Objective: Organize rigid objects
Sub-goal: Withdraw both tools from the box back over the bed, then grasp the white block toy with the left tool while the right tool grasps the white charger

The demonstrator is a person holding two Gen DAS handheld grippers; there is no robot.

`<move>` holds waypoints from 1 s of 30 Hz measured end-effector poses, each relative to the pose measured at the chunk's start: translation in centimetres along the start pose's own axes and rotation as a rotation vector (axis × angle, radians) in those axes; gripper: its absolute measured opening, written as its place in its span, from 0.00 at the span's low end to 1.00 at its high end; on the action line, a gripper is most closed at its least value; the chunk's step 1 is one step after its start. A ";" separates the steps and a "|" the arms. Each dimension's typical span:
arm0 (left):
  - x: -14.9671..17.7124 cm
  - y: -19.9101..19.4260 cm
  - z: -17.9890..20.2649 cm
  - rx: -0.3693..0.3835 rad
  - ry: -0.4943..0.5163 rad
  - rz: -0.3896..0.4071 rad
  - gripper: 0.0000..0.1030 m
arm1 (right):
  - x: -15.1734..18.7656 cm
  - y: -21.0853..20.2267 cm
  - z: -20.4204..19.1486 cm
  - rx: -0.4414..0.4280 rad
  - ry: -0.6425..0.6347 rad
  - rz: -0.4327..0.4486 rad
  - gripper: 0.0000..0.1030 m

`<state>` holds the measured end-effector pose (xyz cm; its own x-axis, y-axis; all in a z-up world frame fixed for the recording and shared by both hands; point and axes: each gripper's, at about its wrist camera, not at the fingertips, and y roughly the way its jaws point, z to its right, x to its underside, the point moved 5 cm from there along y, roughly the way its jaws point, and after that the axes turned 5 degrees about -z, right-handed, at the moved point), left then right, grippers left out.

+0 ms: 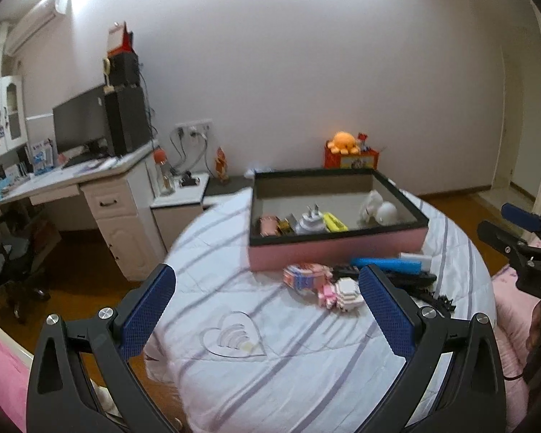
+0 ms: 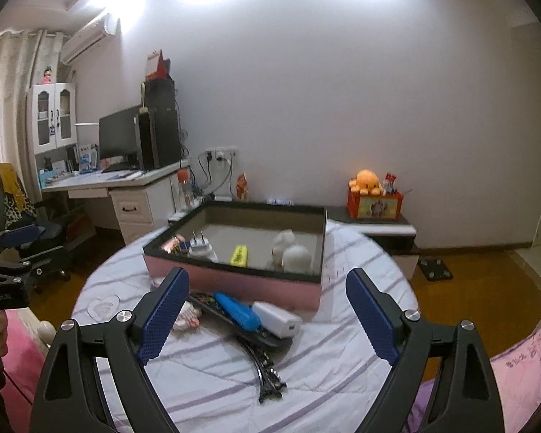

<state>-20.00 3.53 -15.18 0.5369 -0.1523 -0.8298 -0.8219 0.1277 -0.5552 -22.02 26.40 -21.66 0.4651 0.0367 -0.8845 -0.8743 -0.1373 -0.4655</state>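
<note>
Left wrist view: left gripper [image 1: 267,310] spread wide, empty, above quilt [image 1: 270,361]; block toys [image 1: 324,285] just before pink box [image 1: 337,249]. Right gripper [image 2: 267,310] likewise wide, empty.

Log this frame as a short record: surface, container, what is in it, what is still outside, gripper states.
surface: striped quilt
container: pink box, open top
inside box: white plug adapter, yellow item, white figurine
outside, in front of box: blue case, white charger, black hair clip, block toys
left gripper: open, empty
right gripper: open, empty
</note>
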 end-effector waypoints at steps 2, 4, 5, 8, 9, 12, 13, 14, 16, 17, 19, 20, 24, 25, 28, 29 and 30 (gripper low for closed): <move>0.6 1.6 1.0 0.009 0.010 -0.044 1.00 | 0.9 1.0 0.7 -0.001 0.018 -0.033 0.87; 1.3 3.1 2.0 0.023 0.023 -0.079 1.00 | 1.6 1.8 1.2 0.001 0.030 -0.059 0.87; 1.6 3.9 2.5 0.030 0.026 -0.100 1.00 | 2.0 2.3 1.5 0.003 0.035 -0.074 0.87; 2.4 6.4 4.3 0.063 0.032 -0.164 1.00 | 3.1 3.6 2.5 0.009 0.053 -0.111 0.87; 2.6 6.9 4.6 0.066 0.035 -0.175 1.00 | 3.4 3.9 2.8 0.010 0.059 -0.120 0.87; 3.1 9.0 6.1 0.081 0.047 -0.224 1.00 | 4.3 5.0 3.8 0.011 0.079 -0.148 0.87; 3.2 9.6 6.4 0.082 0.046 -0.237 1.00 | 4.6 5.3 4.1 0.013 0.085 -0.155 0.87; 3.3 10.0 6.6 0.087 0.044 -0.243 1.00 | 4.8 5.6 4.4 0.013 0.089 -0.163 0.87; 3.5 11.1 7.1 0.098 0.044 -0.269 0.99 | 5.1 6.3 5.1 0.014 0.102 -0.178 0.87; 3.5 11.6 7.3 0.100 0.044 -0.283 0.99 | 5.1 6.5 5.3 0.015 0.105 -0.182 0.87; 3.7 12.8 8.0 0.116 0.051 -0.305 0.96 | 5.2 6.9 5.6 0.013 0.113 -0.192 0.87; 3.8 13.1 8.1 0.121 0.053 -0.315 0.94 | 5.2 7.1 5.7 0.010 0.117 -0.195 0.87; 4.2 15.0 8.2 0.131 0.039 -0.373 0.79 | 5.0 7.6 5.9 0.000 0.119 -0.201 0.87; 4.2 15.2 8.2 0.134 0.035 -0.376 0.68 | 5.0 7.7 5.9 -0.002 0.119 -0.205 0.87; 4.3 14.9 8.3 0.173 0.040 -0.360 0.61 | 5.1 7.9 5.7 -0.010 0.120 -0.216 0.87; 4.3 14.7 8.3 0.178 0.047 -0.359 0.61 | 5.1 8.0 5.6 -0.008 0.116 -0.222 0.87; 4.5 14.4 8.2 0.185 0.055 -0.362 0.61 | 5.2 8.1 5.5 -0.007 0.113 -0.225 0.87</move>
<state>-27.81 12.75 -27.40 0.7697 -0.2715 -0.5777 -0.5313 0.2293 -0.8156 -27.45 30.91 -30.16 0.6610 -0.0439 -0.7491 -0.7461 -0.1449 -0.6499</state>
